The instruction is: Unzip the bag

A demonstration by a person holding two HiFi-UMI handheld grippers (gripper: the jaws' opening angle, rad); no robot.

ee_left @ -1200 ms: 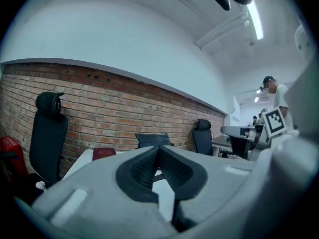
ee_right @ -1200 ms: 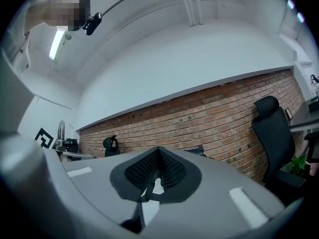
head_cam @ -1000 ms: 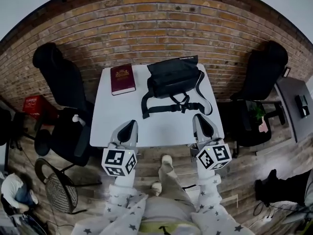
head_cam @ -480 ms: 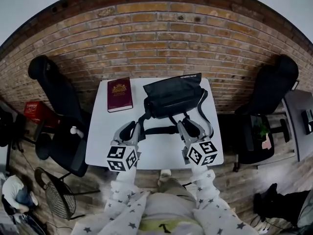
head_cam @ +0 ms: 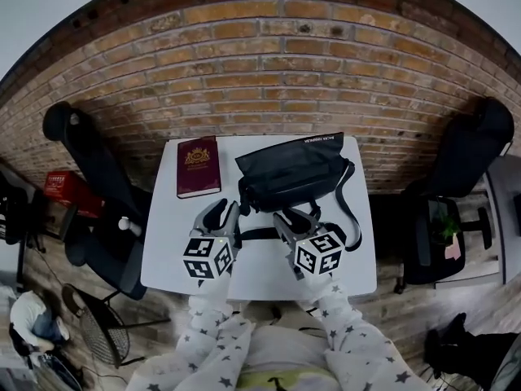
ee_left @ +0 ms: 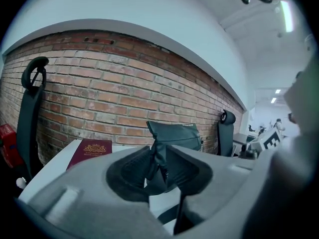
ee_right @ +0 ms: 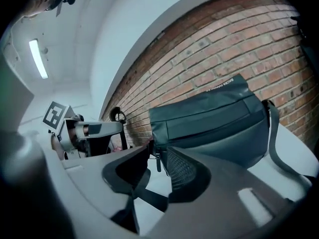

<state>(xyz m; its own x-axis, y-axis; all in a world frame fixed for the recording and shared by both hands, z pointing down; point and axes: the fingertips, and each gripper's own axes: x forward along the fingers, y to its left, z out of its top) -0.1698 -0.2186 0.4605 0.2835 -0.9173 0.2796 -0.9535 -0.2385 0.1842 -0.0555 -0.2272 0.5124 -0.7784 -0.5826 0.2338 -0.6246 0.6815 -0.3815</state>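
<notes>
Task barely begun. The black bag (head_cam: 289, 173) lies on the white bench (head_cam: 187, 251) near the brick wall, and its zip looks closed as far as the views show. Nothing is gripped yet.

Both grippers are at the bag's left end. The left gripper (head_cam: 226, 208) has just been opening; its fingers (ee_left: 127, 171) stand narrowly apart, with the bag's end fabric in line with the gap and not visibly pinched. The right gripper (head_cam: 286, 216) has also just been opening. Its fingers (ee_right: 187, 171) are wider, and the zipper pull (ee_right: 158, 162) hangs just ahead in the gap, not clamped.

Left to do, by my read: hold the bag end, catch the pull, run it along.

Writing: white lettering (ee_right: 219, 86) on the bag's top edge, too small to read. The maroon book (head_cam: 199, 166) has a gold crest, text unreadable.
</notes>
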